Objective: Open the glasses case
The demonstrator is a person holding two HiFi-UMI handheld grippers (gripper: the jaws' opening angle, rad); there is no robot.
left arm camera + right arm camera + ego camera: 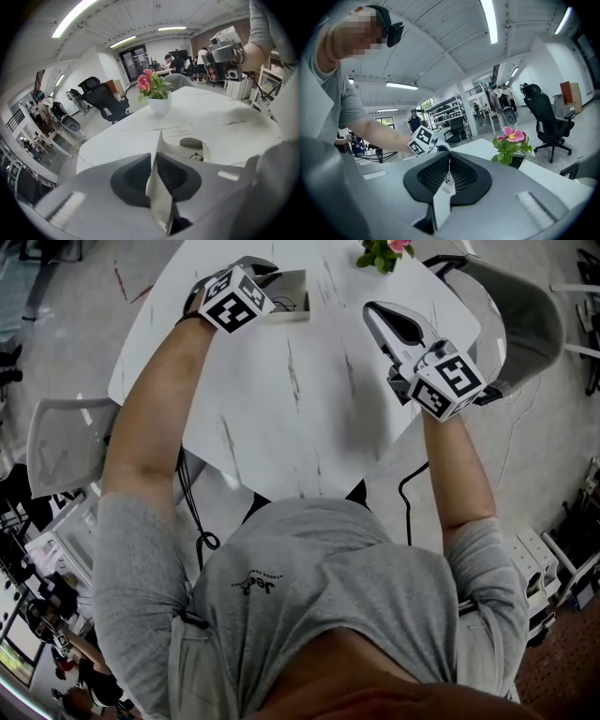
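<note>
The glasses case [289,294] is a pale folding case at the far side of the white table [281,418]. Its flap stands up and a grey hollow with a thin cord shows inside [197,144]. My left gripper [269,276] points steeply down at it. In the left gripper view that gripper [153,174] is shut, its dark pads pressed on the case's thin white flap [161,197]. My right gripper [377,315] hovers to the right, apart from the case. In its own view it [449,172] is shut, with a narrow white strip in the seam between the pads.
A small white pot of pink flowers [382,253] stands at the table's far edge, just beyond the case [158,104]. A grey chair [525,320] is at the right of the table and another [66,442] at the left. People and office chairs fill the room behind.
</note>
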